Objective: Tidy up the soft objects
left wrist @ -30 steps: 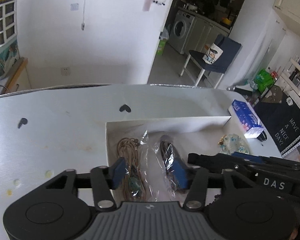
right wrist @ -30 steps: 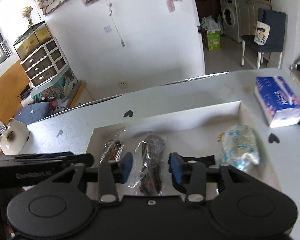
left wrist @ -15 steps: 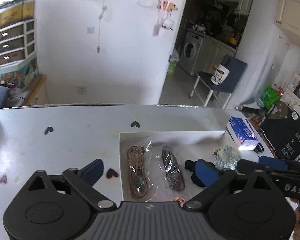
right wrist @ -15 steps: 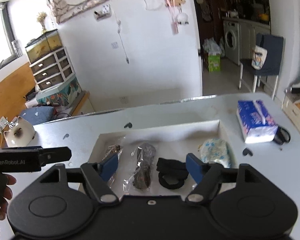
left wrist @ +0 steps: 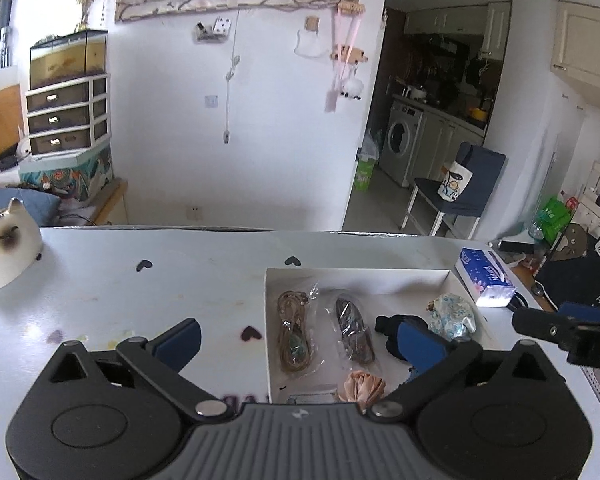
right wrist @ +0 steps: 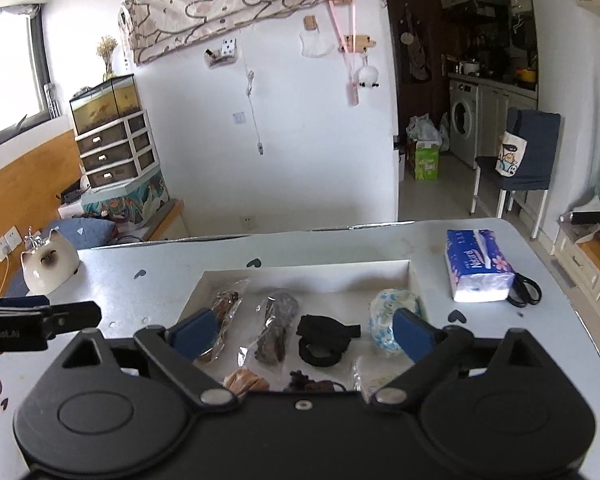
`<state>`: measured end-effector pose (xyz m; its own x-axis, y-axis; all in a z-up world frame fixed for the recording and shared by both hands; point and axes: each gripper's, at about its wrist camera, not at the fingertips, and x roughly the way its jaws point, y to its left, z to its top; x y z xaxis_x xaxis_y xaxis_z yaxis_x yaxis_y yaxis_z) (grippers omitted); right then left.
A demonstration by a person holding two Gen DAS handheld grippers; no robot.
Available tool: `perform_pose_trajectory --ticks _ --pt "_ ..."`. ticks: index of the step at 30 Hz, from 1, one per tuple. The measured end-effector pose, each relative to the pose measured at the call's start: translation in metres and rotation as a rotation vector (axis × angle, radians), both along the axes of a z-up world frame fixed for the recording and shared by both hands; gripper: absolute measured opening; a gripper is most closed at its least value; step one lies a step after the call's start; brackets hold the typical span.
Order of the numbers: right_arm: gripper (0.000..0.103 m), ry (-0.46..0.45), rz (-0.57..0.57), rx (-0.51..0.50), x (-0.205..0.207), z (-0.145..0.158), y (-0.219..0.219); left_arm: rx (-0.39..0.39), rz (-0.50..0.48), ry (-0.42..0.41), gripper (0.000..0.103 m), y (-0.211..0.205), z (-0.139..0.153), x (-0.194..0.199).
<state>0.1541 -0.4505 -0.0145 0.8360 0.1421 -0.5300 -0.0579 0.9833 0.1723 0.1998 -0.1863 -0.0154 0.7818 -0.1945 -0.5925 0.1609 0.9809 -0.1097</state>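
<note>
My left tongs (left wrist: 298,342): wide apart, holding nothing; they have just been opening.
My right tongs (right wrist: 306,330): also wide apart, empty, just been opening.
Soft things: black band (right wrist: 324,340), flowery pouch (right wrist: 392,312), two bagged cords, all in the white tray (right wrist: 308,276), middle of frame.
Tissue pack (right wrist: 478,266): right of tray.

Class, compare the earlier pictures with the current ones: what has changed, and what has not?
Both tongs, left and right, have just been opening and pulled back and up from the shallow white cardboard tray; nothing is between them. The bagged cords and the black fabric band lie unmoved.
</note>
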Motion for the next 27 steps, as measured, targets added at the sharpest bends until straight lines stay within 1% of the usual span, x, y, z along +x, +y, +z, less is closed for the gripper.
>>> perform_pose_trajectory --ticks 3,8,12,17,22,27 --pt "0.099 -0.015 -0.015 -0.009 -0.016 0.001 0.004 0.000 -0.008 -0.022 0.103 0.007 0.003 -0.016" --pt "0.103 -0.047 -0.040 -0.011 -0.044 0.001 0.012 -0.012 -0.013 -0.033 0.103 0.021 0.005 -0.040" --pt "0.103 -0.064 -0.050 -0.041 -0.066 0.000 0.023 0.000 -0.025 -0.033 0.103 0.028 0.003 -0.058" --pt "0.103 -0.060 -0.065 -0.036 -0.089 -0.003 0.032 0.009 -0.030 -0.036 0.103 0.038 -0.002 -0.079" --pt "0.103 -0.070 -0.085 -0.042 -0.108 -0.004 0.039 0.002 -0.026 -0.026 0.103 0.047 -0.007 -0.095" --pt "0.103 -0.088 -0.093 -0.056 -0.123 -0.004 0.046 0.016 -0.024 -0.041 0.103 0.054 -0.007 -0.110"
